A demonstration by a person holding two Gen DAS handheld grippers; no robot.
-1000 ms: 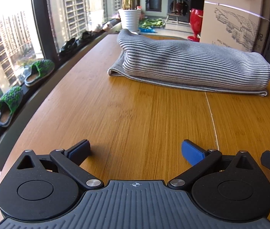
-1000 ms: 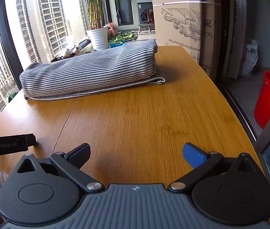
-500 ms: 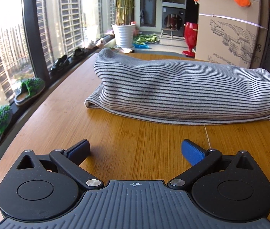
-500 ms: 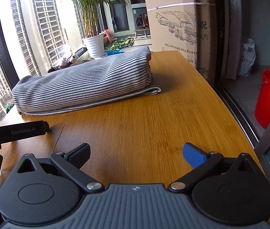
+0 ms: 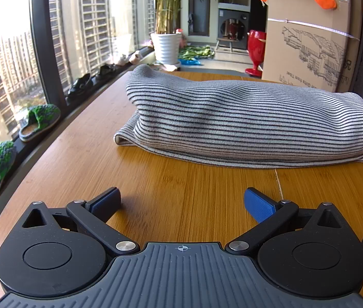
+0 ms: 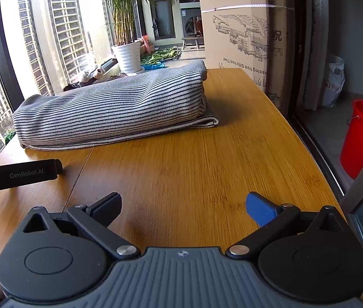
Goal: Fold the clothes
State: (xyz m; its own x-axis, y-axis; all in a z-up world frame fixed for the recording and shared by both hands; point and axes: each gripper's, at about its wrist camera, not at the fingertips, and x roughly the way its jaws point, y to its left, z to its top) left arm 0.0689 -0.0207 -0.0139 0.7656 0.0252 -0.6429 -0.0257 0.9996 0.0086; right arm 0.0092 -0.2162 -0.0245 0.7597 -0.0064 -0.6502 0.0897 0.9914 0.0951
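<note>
cloth (image 5: 245, 123): folded, far half of table (image 5: 181, 192) | left gripper (image 5: 181, 201): fingers spread, empty | right gripper (image 6: 182, 204): fingers spread, empty, near edge

Garment (image 5: 245, 123) — grey, black-striped; table (image 5: 181, 192) — honey-brown.

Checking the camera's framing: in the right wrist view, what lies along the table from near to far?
Right gripper → bare wooden table → folded striped garment → white plant pot.
</note>
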